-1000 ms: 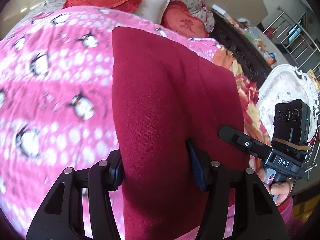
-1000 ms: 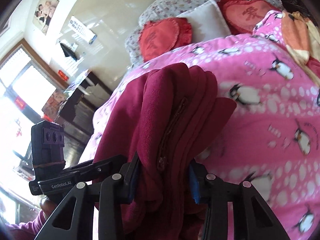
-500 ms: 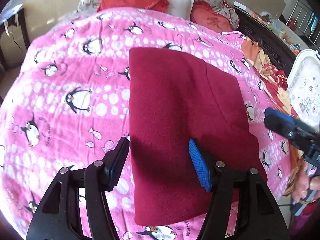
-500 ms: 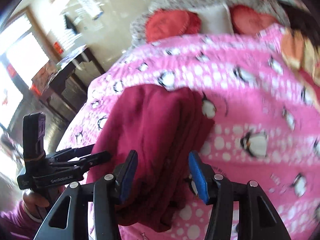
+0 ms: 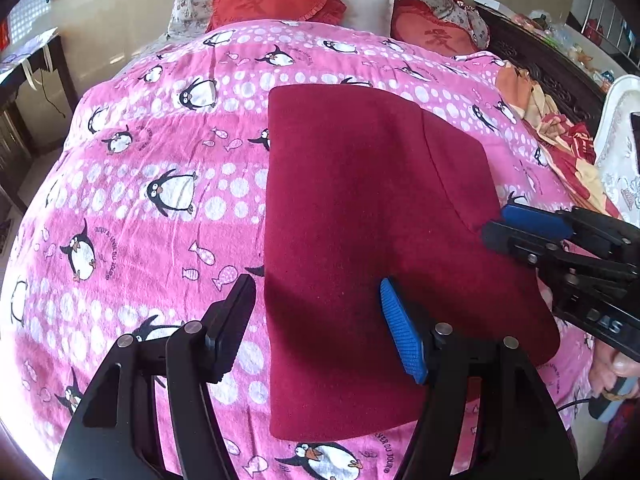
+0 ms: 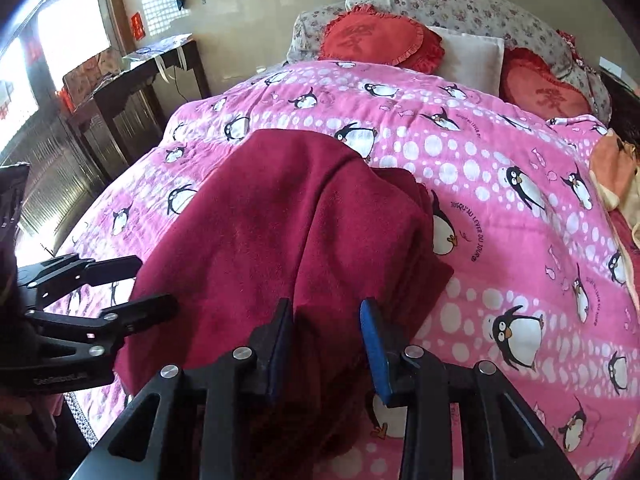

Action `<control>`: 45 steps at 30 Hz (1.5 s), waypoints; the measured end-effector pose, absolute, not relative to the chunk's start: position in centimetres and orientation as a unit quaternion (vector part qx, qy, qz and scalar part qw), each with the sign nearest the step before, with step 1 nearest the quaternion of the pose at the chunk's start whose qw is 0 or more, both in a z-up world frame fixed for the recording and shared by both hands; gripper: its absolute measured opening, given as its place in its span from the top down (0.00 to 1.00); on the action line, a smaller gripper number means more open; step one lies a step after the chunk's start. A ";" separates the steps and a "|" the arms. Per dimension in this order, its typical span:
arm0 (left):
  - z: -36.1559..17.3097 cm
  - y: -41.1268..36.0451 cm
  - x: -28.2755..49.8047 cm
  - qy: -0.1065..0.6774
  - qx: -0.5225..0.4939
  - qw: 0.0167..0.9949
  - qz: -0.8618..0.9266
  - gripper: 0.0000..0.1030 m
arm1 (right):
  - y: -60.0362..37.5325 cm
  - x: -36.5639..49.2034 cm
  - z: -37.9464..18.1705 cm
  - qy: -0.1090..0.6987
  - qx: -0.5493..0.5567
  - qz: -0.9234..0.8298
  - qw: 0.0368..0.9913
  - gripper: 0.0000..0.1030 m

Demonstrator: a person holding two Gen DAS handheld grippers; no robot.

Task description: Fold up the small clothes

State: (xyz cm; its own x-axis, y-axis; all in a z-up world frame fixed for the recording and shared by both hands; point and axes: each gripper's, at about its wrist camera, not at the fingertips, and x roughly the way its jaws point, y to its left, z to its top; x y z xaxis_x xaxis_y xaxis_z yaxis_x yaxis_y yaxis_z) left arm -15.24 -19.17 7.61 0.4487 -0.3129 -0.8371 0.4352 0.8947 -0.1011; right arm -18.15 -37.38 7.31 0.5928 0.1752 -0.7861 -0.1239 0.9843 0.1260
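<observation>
A dark red folded garment [image 5: 360, 216] lies flat on the pink penguin bedspread [image 5: 160, 200]; it also shows in the right wrist view [image 6: 288, 232]. My left gripper [image 5: 316, 324] is open and empty, held above the garment's near left edge. My right gripper [image 6: 326, 332] is open over the garment's near right edge, with cloth showing between the spread fingers. The right gripper also shows at the right of the left wrist view [image 5: 560, 248]. The left gripper shows at the left of the right wrist view [image 6: 92, 292].
Red heart cushions [image 5: 276, 0] and a white pillow [image 5: 368, 8] lie at the head of the bed. A dark wooden desk [image 6: 132, 92] stands left of the bed. An orange patterned blanket [image 5: 560, 132] lies at the right edge.
Both grippers have opened and let go of the red garment. It now lies flat on the bed, and both grippers have pulled back and up from it.
</observation>
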 end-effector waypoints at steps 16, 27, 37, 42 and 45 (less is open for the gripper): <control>8.9 -19.4 -17.0 0.435 0.084 0.875 -0.195 0.37 | -34.8 -24.0 6.7 0.455 0.042 0.076 0.886 0.67; 13.6 -18.3 -18.2 0.381 0.060 0.904 -0.183 0.37 | -34.9 -25.6 14.4 0.364 0.067 0.020 0.929 0.50; 15.2 -17.3 -19.3 0.358 0.055 0.916 -0.171 0.37 | -34.7 -25.2 14.7 0.360 0.096 -0.020 0.928 0.33; 15.2 -17.2 -19.5 0.357 0.055 0.917 -0.171 0.37 | -34.3 -25.3 14.5 0.364 0.097 -0.021 0.926 0.33; 15.2 -16.9 -19.7 0.354 0.056 0.919 -0.167 0.37 | -34.1 -25.3 14.5 0.364 0.092 -0.022 0.926 0.32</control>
State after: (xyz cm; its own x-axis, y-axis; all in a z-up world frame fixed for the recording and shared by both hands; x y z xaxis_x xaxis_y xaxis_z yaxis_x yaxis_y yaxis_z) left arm -19.70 -16.94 15.21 0.6937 -0.2676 -0.6687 0.3475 0.9376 -0.0147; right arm -25.28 -34.10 14.53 0.7337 0.0269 -0.6789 0.1075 0.9820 0.1551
